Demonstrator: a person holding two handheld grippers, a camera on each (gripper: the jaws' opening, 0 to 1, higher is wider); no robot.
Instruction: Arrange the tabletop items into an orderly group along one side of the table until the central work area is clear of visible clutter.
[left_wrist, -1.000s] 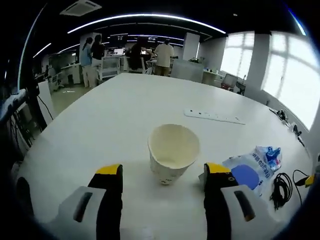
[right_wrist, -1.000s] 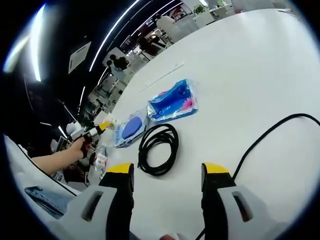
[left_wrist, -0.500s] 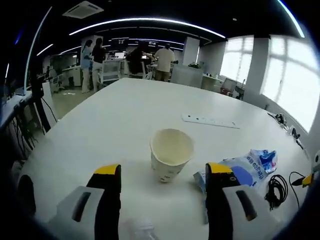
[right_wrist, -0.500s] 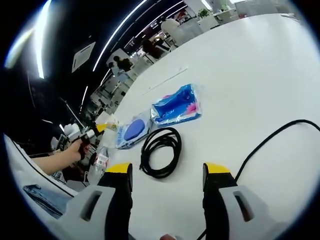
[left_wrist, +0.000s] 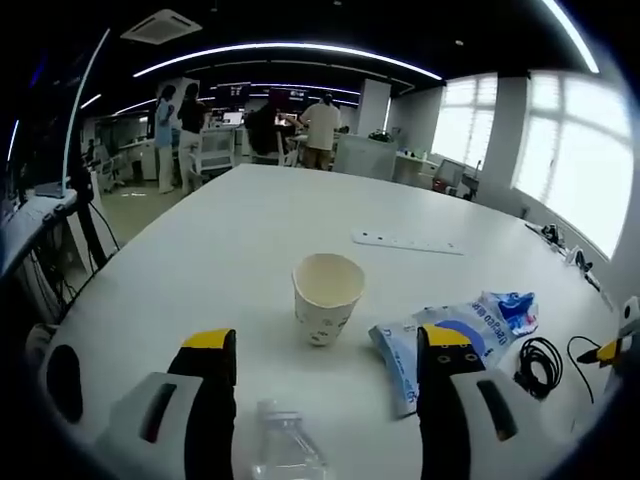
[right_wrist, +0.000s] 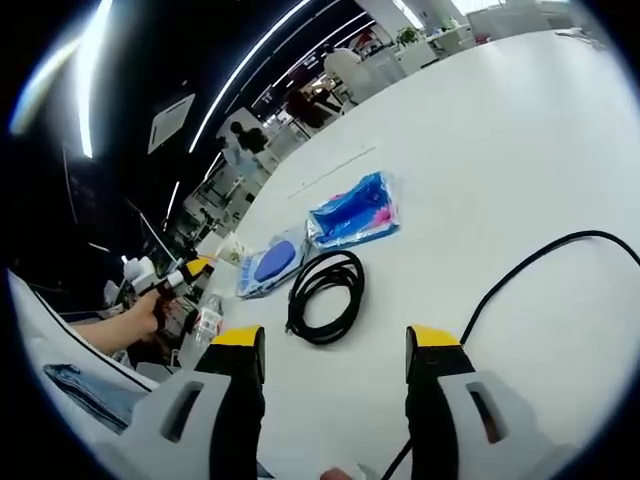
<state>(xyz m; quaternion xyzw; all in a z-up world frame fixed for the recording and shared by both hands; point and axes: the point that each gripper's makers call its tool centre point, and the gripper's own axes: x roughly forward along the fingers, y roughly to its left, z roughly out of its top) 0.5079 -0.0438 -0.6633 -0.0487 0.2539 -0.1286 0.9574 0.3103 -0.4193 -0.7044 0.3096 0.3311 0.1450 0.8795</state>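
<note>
A white paper cup (left_wrist: 327, 297) stands upright on the white table (left_wrist: 250, 230), a little beyond my open left gripper (left_wrist: 328, 340). The top of a clear plastic bottle (left_wrist: 285, 450) shows low between the left jaws. Right of the cup lie a blue-and-white packet (left_wrist: 440, 338), a second blue packet (left_wrist: 508, 308) and a coiled black cable (left_wrist: 540, 362). My right gripper (right_wrist: 335, 340) stands open with nothing between its fingers, just short of the coiled cable (right_wrist: 328, 295). Beyond the coil lie the blue packet (right_wrist: 352, 210) and the blue-and-white packet (right_wrist: 268, 265).
A white power strip (left_wrist: 405, 243) lies further back on the table. A loose black cord (right_wrist: 520, 275) runs across the table to the right of the right jaws. A person's hand (right_wrist: 130, 320) holds the left gripper (right_wrist: 185, 275) near the bottle (right_wrist: 205, 320). People stand at desks in the background.
The left view has drawn back from the cup, which now looks smaller, and the bottle top has come into sight at the bottom. The right view has barely shifted.
</note>
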